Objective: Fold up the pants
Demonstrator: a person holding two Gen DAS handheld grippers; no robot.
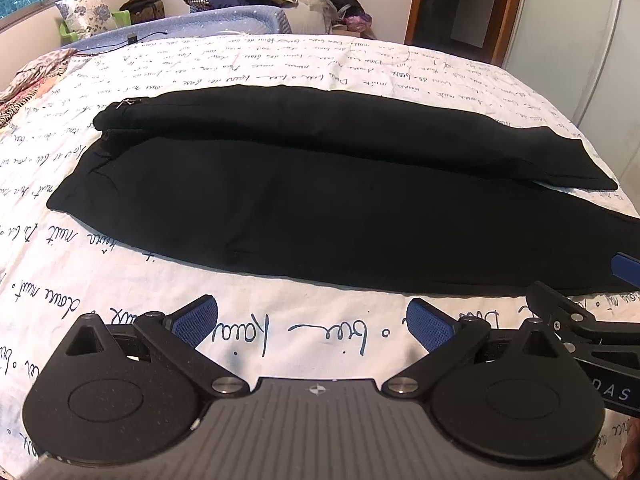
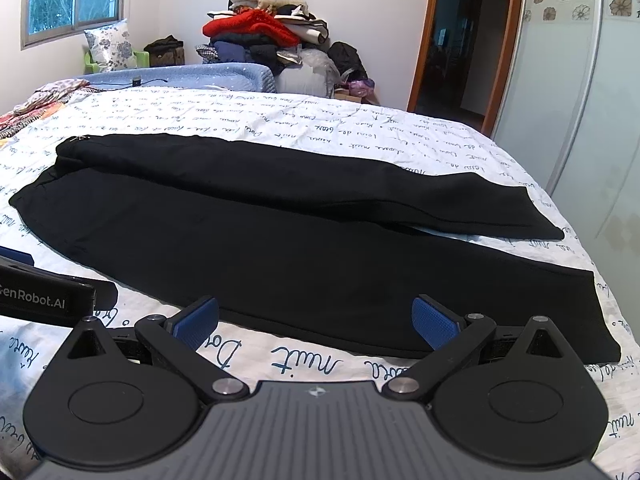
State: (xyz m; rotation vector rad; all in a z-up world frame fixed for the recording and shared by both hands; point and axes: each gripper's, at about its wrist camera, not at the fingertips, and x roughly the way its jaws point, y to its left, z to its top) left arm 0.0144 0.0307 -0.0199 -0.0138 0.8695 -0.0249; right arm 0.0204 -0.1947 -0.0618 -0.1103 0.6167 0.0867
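Observation:
Black pants (image 1: 304,184) lie flat across the bed, waist at the left, the two legs running right, the far leg partly overlapping the near one. They also show in the right wrist view (image 2: 288,240). My left gripper (image 1: 312,326) is open and empty, just short of the pants' near edge. My right gripper (image 2: 316,320) is open and empty at the near edge of the near leg. The right gripper's body shows at the right of the left wrist view (image 1: 580,320); the left gripper's body shows at the left of the right wrist view (image 2: 44,292).
The bed has a white sheet with blue handwriting print (image 1: 240,64). A patterned cloth (image 1: 28,80) lies at the bed's far left. Beyond the bed are a blue basket (image 2: 224,76), a pile of clothes (image 2: 264,36), a doorway (image 2: 460,40) and a white wardrobe (image 2: 580,100).

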